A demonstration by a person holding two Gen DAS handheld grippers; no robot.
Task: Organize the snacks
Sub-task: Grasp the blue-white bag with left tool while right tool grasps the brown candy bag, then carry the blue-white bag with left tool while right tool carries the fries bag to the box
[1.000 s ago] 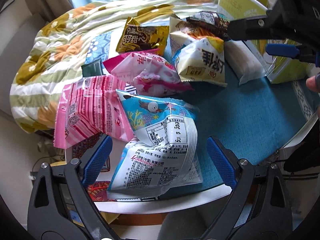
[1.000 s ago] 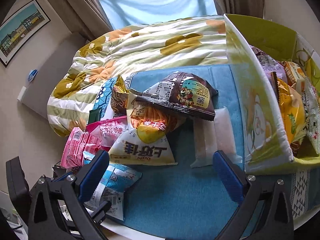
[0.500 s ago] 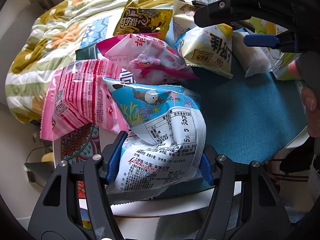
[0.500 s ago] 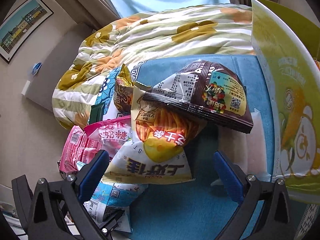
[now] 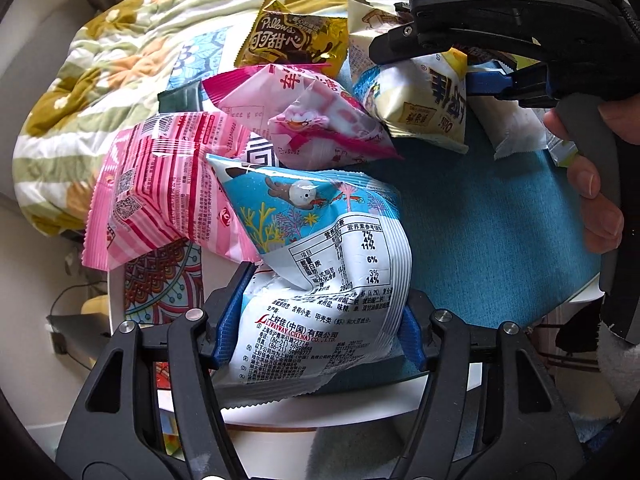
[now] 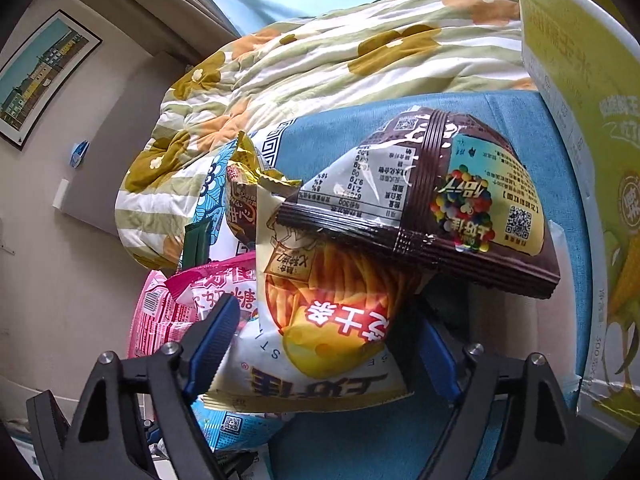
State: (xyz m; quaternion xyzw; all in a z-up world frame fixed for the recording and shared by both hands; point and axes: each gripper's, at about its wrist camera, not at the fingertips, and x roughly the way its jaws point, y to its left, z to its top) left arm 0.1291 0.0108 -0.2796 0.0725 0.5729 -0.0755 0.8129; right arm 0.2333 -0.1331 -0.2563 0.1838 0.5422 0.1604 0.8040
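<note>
While most packets lie loose:
Left gripper [image 5: 316, 320]: clamped on crinkly blue-and-white foil snack packet [image 5: 324, 264].
Right gripper [image 6: 324, 344]: closing around yellow-and-white foil chip bag [image 6: 316, 340].
Green-and-white cardboard box [image 6: 592, 160]: awaits them.

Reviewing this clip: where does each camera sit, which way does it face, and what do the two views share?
Left wrist: on the left gripper, facing steeply down at the blue-and-white snack bag pinched between its pads; a hand shows.
Right wrist: on the right gripper, angled down; jaws closing around the yellow chip bag.
Shared: the chip bag, the floral quilt.

"Pillows" on gold packet [image 5: 289, 38] — "DAS" on right claw [image 5: 466, 66]
</note>
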